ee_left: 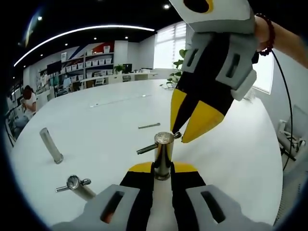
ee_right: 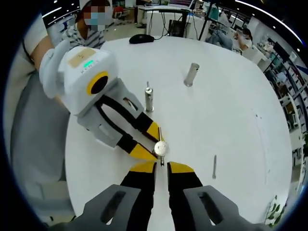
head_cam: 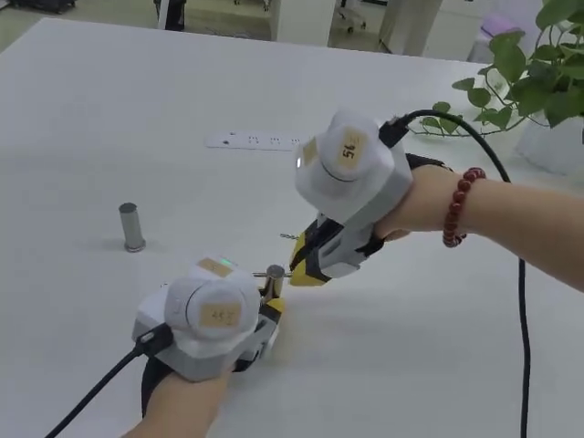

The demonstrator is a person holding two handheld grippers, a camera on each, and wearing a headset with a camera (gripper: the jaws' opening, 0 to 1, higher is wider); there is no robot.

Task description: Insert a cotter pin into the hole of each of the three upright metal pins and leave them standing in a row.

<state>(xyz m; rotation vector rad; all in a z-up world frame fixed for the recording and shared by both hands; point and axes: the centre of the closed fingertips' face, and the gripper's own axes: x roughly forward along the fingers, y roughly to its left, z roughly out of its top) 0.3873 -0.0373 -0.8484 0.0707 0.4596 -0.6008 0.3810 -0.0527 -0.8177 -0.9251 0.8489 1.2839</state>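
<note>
My left gripper (ee_left: pixel 162 169) sits low, jaws clamped on the metal pin (ee_left: pixel 163 147); my right gripper (head_cam: pixel 301 270) tilts down opposite, tips pinching the cotter pin (ee_left: pixel 146 149).

Metal pin (ee_left: pixel 163 153), foot sitting hidden between jaws of left gripper (ee_left: pixel 163 168), cotter pin (ee_left: pixel 146 149), one end vanishing between tips of right gripper (ee_left: pixel 178 136)

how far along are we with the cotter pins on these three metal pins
Done: the first metal pin has a fitted cotter pin through it. In hand: the left gripper clamps the second metal pin while the right gripper feeds a cotter pin through its hole. Left: the bare metal pin and the loose cotter pin lying on the table.
</note>
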